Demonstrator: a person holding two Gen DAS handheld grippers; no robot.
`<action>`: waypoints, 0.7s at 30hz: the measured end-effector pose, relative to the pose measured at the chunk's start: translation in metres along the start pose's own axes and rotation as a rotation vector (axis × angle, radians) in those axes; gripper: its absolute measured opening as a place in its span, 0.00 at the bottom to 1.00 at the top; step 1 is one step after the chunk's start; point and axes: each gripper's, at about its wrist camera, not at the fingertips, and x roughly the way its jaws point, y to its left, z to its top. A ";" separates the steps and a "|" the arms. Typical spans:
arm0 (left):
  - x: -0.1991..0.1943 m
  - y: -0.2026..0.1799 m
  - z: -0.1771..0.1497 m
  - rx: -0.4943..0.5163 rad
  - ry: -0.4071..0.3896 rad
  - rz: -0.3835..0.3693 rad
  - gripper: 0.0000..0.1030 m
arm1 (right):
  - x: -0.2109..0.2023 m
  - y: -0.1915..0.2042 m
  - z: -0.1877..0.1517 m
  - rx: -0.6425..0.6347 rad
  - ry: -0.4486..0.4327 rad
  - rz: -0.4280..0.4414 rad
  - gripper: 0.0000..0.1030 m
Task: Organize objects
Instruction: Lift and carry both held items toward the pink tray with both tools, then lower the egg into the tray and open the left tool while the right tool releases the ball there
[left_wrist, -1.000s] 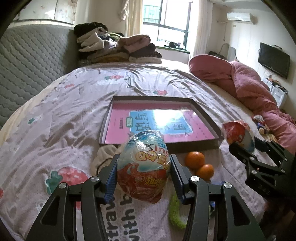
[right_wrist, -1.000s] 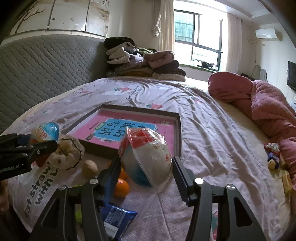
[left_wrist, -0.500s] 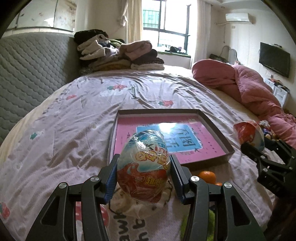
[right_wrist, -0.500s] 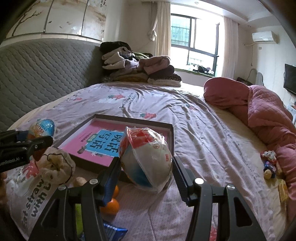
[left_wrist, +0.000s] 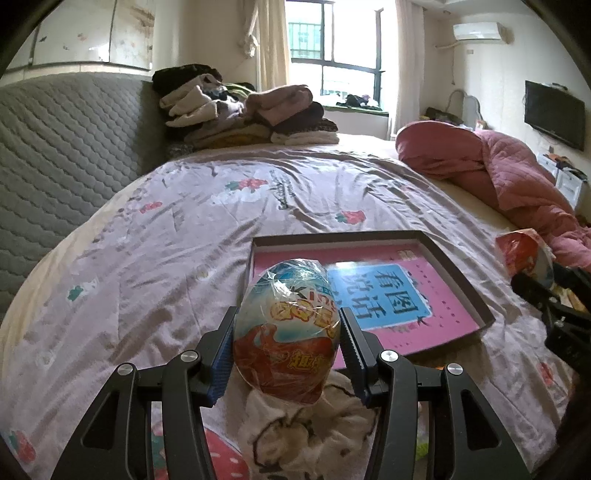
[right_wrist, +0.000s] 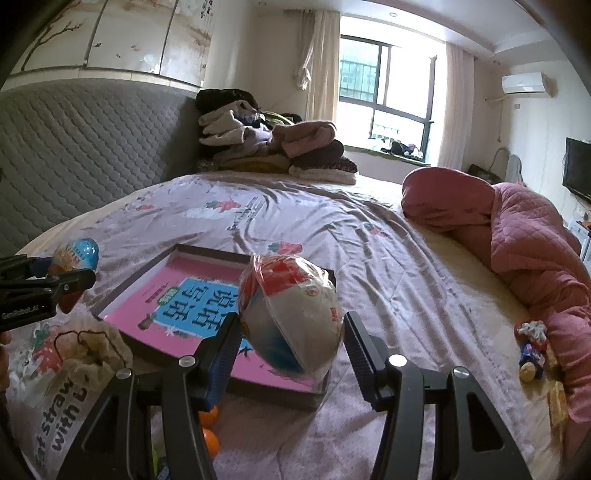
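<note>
Bedroom daylight falls on a bed (left_wrist: 184, 258) under a wrinkled lilac sheet printed with strawberries. Two foil-wrapped toy eggs are up off it. The left claw (left_wrist: 287, 347) clamps the blue-and-orange egg (left_wrist: 286, 328) at lower centre of its view; the right claw (right_wrist: 291, 332) holds the white-and-red egg (right_wrist: 291, 317), its crinkled wrap bulging between the ribbed pads. Behind both lies one shallow brown tray (left_wrist: 458, 277) with a pink and blue printed sheet in it. Only the right view shows two oranges (right_wrist: 210, 428) below the tray and small toys (right_wrist: 532, 350) at the right edge. A crumpled cloth drawstring bag (right_wrist: 88, 350) sits beside the tray's near left corner. Farther back are a folded clothes pile (left_wrist: 243, 110), a pink quilt (left_wrist: 517, 177) and a grey quilted headboard (left_wrist: 66, 147).
</note>
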 end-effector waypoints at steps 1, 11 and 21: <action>0.002 0.001 0.002 0.003 0.001 0.002 0.52 | 0.001 0.000 0.002 -0.001 -0.004 -0.003 0.55; 0.015 0.006 0.017 0.014 -0.016 0.015 0.52 | 0.014 0.000 0.014 -0.031 -0.018 -0.017 0.55; 0.039 -0.003 0.022 0.043 0.014 0.001 0.52 | 0.031 -0.003 0.018 -0.042 -0.008 -0.021 0.55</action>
